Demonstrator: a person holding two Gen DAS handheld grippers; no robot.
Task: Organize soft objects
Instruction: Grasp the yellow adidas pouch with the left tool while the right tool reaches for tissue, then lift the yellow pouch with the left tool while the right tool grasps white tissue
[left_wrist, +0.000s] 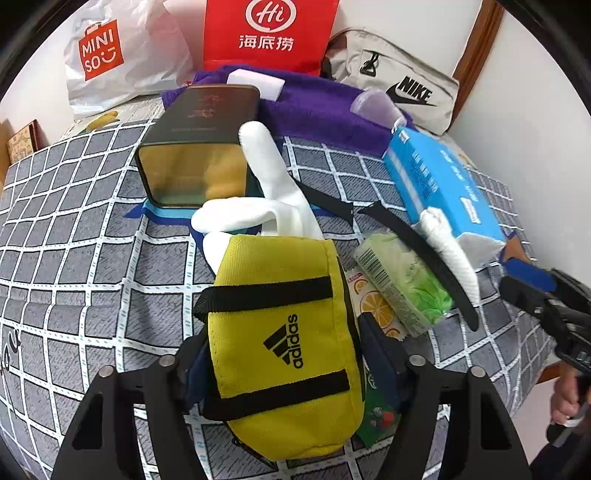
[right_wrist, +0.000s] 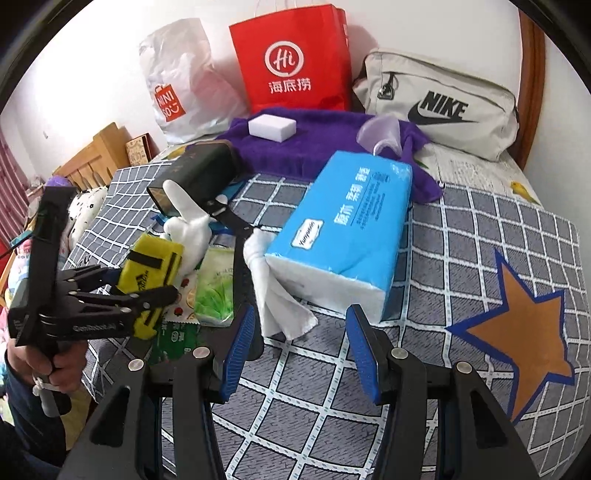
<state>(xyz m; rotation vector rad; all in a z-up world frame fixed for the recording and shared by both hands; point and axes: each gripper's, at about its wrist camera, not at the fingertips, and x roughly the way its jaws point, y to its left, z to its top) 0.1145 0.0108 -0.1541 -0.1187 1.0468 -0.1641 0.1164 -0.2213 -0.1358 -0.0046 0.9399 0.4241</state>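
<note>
A bed carried it all, under a grey bedspread (right_wrist: 461, 236) gridded in white with an orange star. Along the wall stood a white Miniso bag (right_wrist: 181, 92), a red paper bag (right_wrist: 295, 62) and a beige Nike bag (right_wrist: 439, 107). A purple towel (right_wrist: 295, 147) lay flat on the cover. Nearer were a blue tissue pack (right_wrist: 351, 229), a dark tin (left_wrist: 195, 147), a yellow pouch (left_wrist: 284, 332) and a green packet (left_wrist: 402, 280).
</note>
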